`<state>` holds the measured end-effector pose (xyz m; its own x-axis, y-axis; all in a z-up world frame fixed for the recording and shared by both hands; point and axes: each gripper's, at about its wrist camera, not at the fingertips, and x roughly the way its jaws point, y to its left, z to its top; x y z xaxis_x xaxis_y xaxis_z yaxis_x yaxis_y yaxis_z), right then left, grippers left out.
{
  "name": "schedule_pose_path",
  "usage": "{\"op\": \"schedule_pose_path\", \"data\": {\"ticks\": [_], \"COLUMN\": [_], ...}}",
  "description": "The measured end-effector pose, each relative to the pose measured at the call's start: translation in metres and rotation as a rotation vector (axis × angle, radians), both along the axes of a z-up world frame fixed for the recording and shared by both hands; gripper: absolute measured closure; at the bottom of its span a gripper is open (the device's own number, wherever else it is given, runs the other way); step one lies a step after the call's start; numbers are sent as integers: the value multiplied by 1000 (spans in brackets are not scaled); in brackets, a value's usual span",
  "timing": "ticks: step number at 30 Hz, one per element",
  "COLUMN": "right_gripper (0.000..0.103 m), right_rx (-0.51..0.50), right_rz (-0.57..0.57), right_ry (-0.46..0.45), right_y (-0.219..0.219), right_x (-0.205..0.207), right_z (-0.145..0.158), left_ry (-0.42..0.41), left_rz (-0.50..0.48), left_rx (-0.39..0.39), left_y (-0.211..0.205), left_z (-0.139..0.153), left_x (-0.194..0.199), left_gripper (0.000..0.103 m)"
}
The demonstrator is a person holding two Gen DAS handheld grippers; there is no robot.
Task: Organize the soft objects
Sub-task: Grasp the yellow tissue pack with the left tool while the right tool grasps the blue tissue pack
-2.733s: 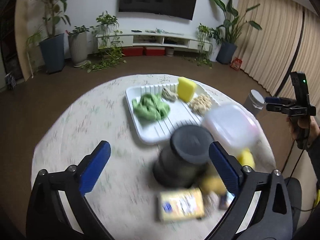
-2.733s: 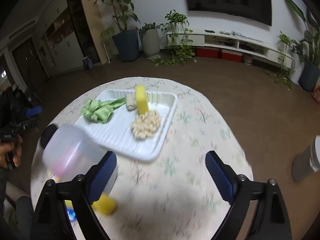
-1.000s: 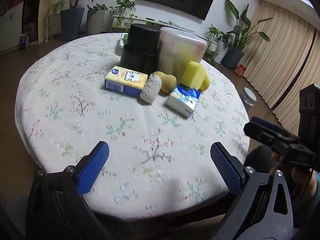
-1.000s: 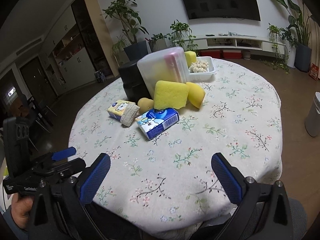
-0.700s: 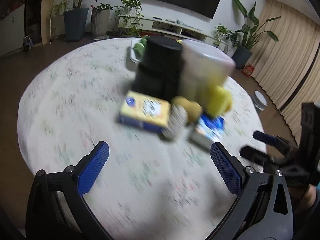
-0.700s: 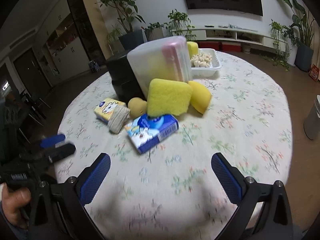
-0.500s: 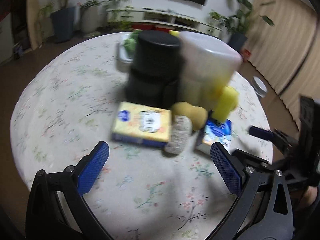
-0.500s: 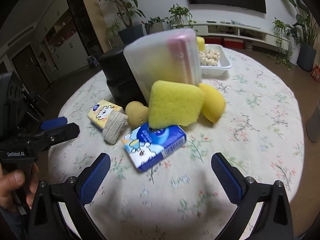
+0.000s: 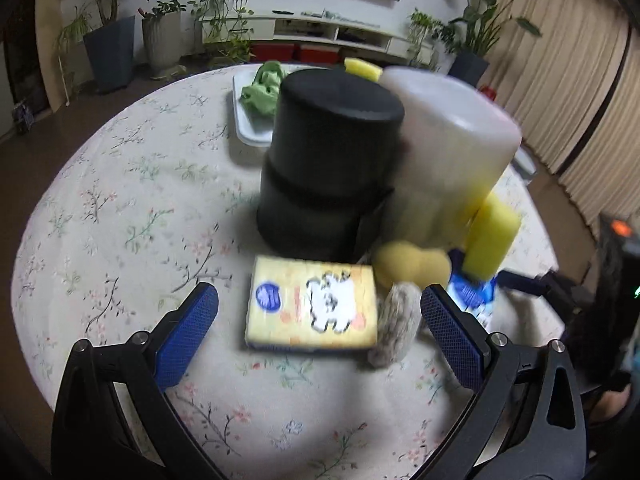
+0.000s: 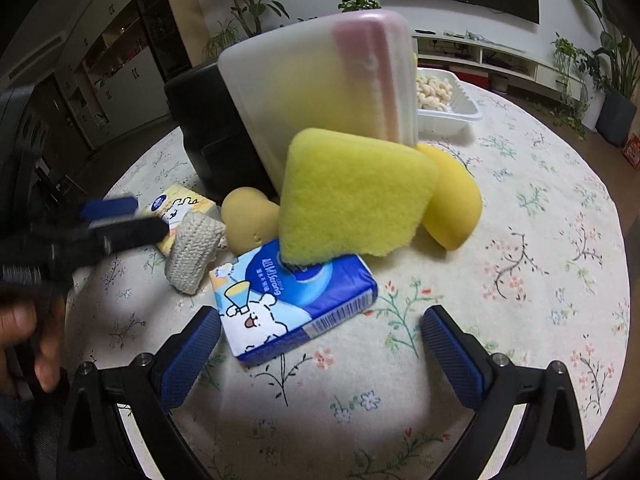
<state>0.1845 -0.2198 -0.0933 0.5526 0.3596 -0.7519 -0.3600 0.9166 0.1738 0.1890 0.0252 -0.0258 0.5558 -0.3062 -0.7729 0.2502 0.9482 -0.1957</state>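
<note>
The blue tissue pack lies flat on the table, just ahead of the right gripper, whose jaws stand wide apart and empty. It looks light and squashy with a slick wrapper; pinching across its short sides seems best. A porous yellow sponge leans on its far end and would likely topple. The left gripper, equally wide and empty, faces the yellow tissue pack, a knitted pad touching it. Behind stand a black canister and a translucent tub.
</note>
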Motion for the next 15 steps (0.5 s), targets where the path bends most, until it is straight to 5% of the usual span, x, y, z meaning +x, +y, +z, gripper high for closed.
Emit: {"op": "schedule_pose_path", "data": {"ticks": [7, 11, 15], "right_gripper": [1, 10, 11], "right_rx": [-34, -73, -81], "right_rz": [24, 39, 42], "right_ry": [-19, -35, -35], "right_y": [7, 12, 14], "right_x": [2, -3, -5], "right_z": [-1, -1, 0], "left_ry": [51, 19, 48], "left_rz": [54, 76, 41], "left_rx": [26, 140, 110], "left_y": [4, 2, -4], "left_z": [-21, -19, -25], "left_x": [6, 5, 9], "left_gripper": [0, 0, 0]}}
